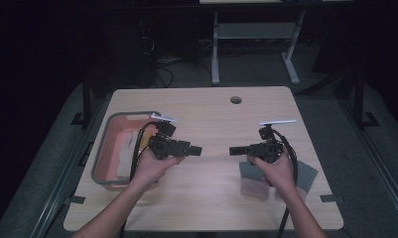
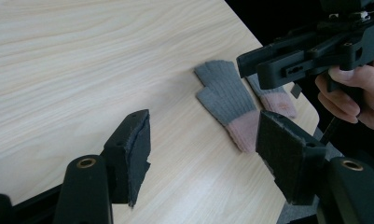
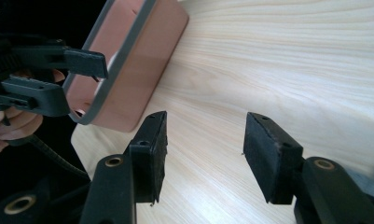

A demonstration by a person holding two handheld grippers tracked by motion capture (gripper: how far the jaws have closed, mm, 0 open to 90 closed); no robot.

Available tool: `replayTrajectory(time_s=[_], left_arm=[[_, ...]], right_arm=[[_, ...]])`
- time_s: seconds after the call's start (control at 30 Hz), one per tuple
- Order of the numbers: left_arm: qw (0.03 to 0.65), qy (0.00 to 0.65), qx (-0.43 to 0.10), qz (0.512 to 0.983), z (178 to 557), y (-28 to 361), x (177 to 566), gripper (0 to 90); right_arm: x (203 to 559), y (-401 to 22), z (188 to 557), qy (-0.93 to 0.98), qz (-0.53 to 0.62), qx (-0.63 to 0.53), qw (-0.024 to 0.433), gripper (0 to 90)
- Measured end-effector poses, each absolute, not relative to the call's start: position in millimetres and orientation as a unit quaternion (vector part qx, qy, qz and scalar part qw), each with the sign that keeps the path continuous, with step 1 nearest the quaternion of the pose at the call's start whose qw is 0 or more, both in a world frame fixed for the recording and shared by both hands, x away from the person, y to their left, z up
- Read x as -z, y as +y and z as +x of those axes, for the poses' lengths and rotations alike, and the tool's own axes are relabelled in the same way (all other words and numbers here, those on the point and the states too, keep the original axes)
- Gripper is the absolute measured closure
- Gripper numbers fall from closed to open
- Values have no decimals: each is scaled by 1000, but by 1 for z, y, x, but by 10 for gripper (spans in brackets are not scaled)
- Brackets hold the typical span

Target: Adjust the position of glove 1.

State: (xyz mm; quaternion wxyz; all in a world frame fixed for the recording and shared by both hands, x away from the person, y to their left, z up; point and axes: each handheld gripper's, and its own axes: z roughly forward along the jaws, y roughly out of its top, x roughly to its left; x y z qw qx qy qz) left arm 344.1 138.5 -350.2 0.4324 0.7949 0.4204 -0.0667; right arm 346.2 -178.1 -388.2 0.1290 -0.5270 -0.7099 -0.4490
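As we look down from the high view, we see a pale wooden table [image 1: 206, 114] with two forearms coming in from the bottom edge, each hand holding a black two-jaw gripper. The left gripper [image 1: 195, 149] and the right gripper [image 1: 235, 150] point toward each other across the middle of the table, held level above the wood with a bare stretch of tabletop between their tips. In the left gripper view, we see the left gripper's [image 2: 201, 151] jaws spread apart with nothing between them. In the right gripper view, we see the right gripper's [image 3: 204, 151] jaws likewise spread and pinching nothing, only wood grain in the gap. The things nearest the work are two grey gloves with pink cuffs. In the left gripper view one glove [image 2: 224, 100] lies flat on the table beyond the jaws, and the second glove [image 2: 275, 100] lies just beside it, partly behind the other gripper, near the table's corner. From the high view, we find the gloves [image 1: 253, 181] under and just beside the right hand [image 1: 276, 171], near the front right part of the table. A pink tray [image 1: 104, 148] with a grey rim sits at the left edge of the table, just beside the left hand [image 1: 154, 168].
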Motion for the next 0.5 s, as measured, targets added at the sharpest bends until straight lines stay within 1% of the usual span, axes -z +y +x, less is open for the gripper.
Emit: replayTrajectory(time_s=[0.5], left_arm=[[432,399,79,805,341,101,362,336]], right_arm=[[399,-219,328,-698,-546,451,106,473]])
